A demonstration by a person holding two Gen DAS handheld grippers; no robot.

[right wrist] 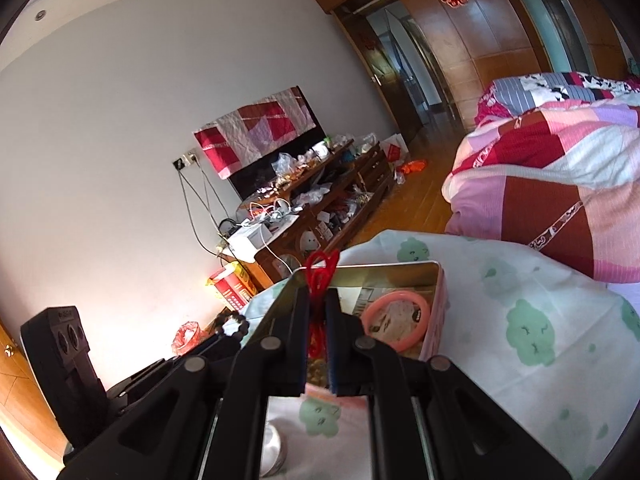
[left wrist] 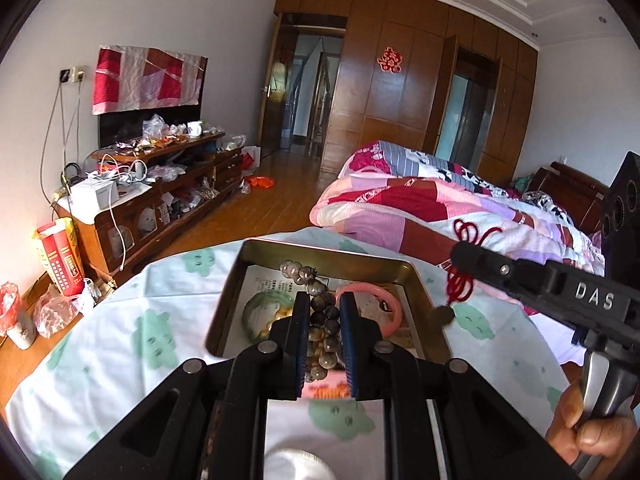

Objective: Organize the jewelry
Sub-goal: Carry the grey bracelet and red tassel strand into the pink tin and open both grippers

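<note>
A brass-coloured metal tin stands open on a white cloth with green prints. Inside lie a green jade bangle at left and a pink bangle at right. My left gripper is shut on a strand of brown-grey beads, which trails over the tin. My right gripper comes in from the right, shut on a red knotted cord with a dark pendant hanging by the tin's right rim. In the right wrist view the right gripper pinches the red cord near the tin and pink bangle.
A bed with a pink and red patchwork quilt lies beyond the table on the right. A cluttered wooden cabinet runs along the left wall. A white round object sits on the cloth near me. A person's hand holds the right gripper's handle.
</note>
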